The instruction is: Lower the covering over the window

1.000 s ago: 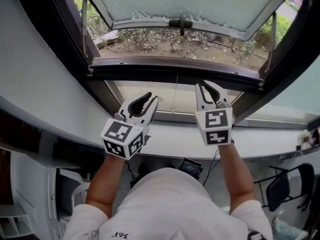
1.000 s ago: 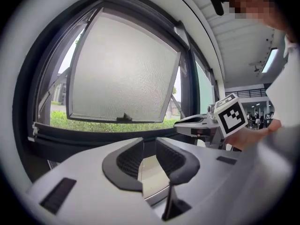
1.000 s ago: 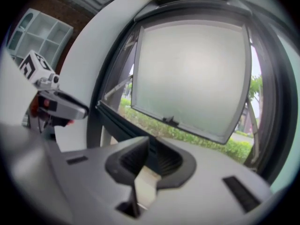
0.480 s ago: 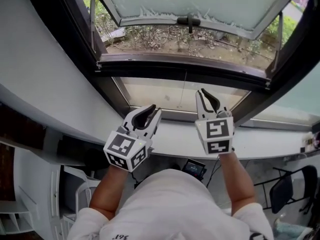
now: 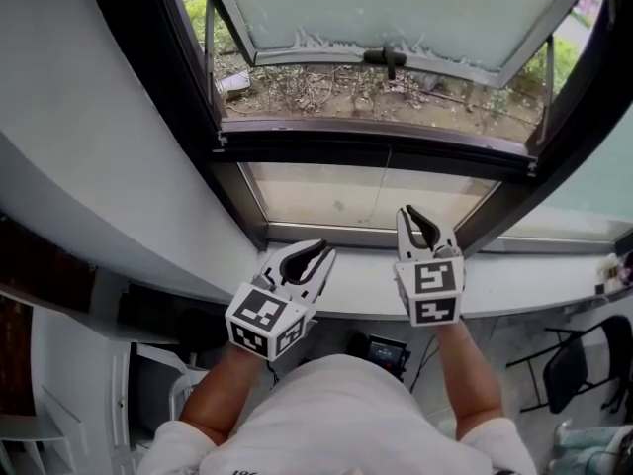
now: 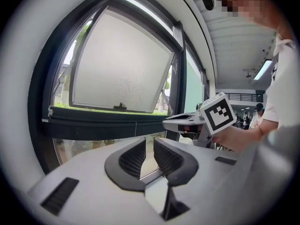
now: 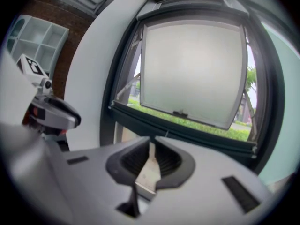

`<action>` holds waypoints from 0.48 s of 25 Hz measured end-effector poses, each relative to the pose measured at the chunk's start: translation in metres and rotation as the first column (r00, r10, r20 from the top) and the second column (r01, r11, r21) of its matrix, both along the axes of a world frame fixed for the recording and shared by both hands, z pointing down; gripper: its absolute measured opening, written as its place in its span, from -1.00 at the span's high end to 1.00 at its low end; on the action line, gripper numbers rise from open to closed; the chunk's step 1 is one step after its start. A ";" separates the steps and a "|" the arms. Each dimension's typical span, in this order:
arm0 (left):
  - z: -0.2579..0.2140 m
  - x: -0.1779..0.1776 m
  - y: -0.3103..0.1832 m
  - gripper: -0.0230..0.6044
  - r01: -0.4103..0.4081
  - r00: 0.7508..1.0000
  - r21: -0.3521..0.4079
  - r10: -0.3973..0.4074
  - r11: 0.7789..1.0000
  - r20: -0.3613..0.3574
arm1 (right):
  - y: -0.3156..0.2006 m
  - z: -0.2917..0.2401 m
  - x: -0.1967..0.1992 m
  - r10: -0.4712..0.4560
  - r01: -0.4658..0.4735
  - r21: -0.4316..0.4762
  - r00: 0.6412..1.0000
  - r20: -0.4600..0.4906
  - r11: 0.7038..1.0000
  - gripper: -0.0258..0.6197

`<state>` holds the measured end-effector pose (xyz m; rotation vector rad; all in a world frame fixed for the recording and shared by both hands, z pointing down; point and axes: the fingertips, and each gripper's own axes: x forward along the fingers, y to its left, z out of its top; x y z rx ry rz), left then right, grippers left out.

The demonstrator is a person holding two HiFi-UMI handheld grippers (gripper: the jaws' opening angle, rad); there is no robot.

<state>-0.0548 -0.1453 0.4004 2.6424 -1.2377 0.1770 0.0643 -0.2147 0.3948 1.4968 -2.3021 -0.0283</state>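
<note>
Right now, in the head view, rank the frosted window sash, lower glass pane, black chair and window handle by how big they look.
1. frosted window sash
2. lower glass pane
3. black chair, cut off at the edge
4. window handle

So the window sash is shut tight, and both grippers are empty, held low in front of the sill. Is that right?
Not quite. The window sash is swung open outward, not shut: the head view shows plants and ground under its lower edge. The left gripper and right gripper are indeed empty, low before the sill, jaws closing on nothing.
</note>
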 end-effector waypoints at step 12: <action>-0.001 -0.024 0.041 0.72 -0.062 0.998 0.005 0.062 0.998 0.000 | 0.050 0.000 -0.020 0.058 -0.058 0.000 0.998 -0.015 0.998 0.78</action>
